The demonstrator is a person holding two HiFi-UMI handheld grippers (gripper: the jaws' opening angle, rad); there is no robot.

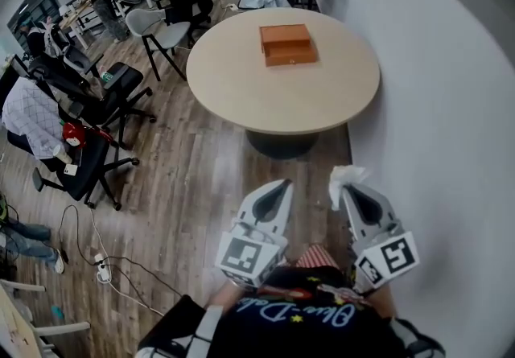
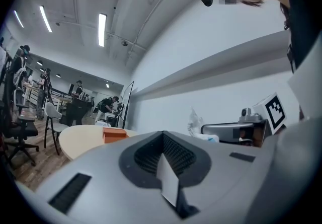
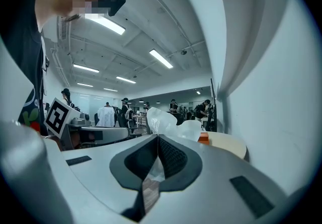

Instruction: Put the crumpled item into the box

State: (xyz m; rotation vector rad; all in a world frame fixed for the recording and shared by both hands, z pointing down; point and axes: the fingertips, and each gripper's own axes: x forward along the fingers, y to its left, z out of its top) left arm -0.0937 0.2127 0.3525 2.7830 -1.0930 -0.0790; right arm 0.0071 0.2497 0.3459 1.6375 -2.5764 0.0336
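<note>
Near side, by the wall: right hand-held gripper (image 1: 349, 190) clamped on crumpled white paper wad (image 1: 343, 179), which sticks out past its tips. Left hand-held gripper (image 1: 282, 186) closed, empty. Orange box (image 1: 286, 44) sits far off on round beige bench (image 1: 233, 83).

Grey left tool (image 1: 282, 185), grey right tool (image 1: 351, 190), black-and-white marker cubes (image 1: 244, 258), dark lettered shirt (image 1: 306, 320)

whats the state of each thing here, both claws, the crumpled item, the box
left claw: shut, empty, over the floor
right claw: shut on the crumpled item
crumpled item: white, pinched at the claw tip, not yet in the box
box: orange, sitting on the round table, apart from both claws
</note>
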